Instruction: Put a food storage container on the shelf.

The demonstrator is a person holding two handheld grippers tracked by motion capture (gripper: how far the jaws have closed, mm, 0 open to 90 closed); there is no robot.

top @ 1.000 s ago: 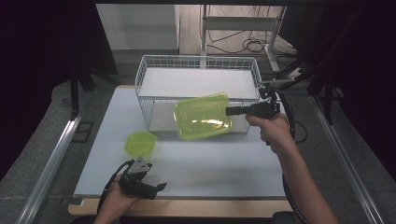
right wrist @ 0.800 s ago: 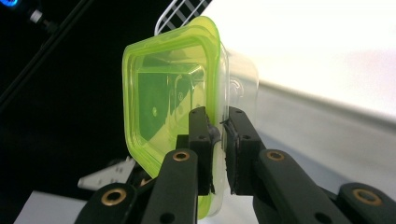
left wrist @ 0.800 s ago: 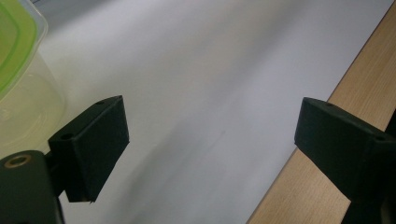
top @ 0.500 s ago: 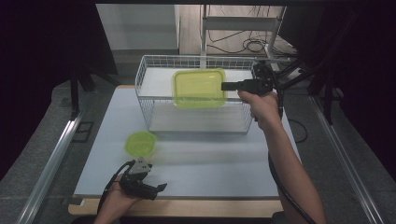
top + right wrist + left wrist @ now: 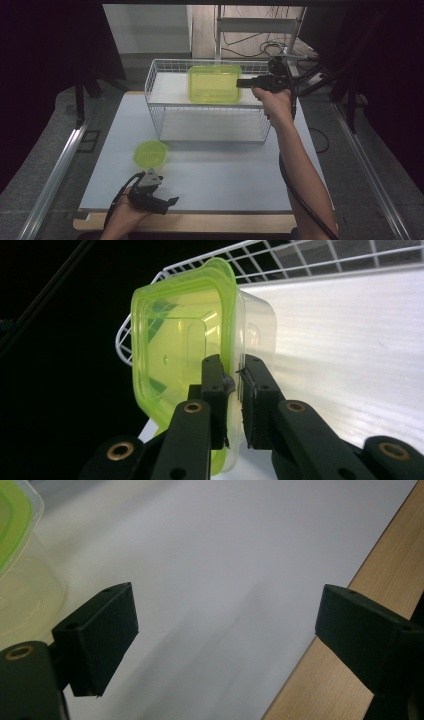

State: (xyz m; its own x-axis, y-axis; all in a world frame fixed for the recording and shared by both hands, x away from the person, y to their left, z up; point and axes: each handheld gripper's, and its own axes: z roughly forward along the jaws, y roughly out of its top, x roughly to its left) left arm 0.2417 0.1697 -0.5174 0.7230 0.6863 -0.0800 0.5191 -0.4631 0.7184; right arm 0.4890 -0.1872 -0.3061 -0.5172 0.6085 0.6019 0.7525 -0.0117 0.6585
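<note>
Seemingly two green-lidded containers [image 5: 214,84], one wire rack [image 5: 210,131].

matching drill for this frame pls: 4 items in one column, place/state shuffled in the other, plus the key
Items:
1. rectangular green-lidded container
2. small round green-lidded container
3. left gripper
4. white wire rack

Places/states:
A. open, low over the near edge of the table, holding nothing
B. stands at the far middle of the white mat, with two shelves
C. clamped at its rim by the right gripper over the rack's upper shelf
D. sits on the white mat, in front of the rack's left end

Pairs: 1-C, 2-D, 3-A, 4-B
</note>
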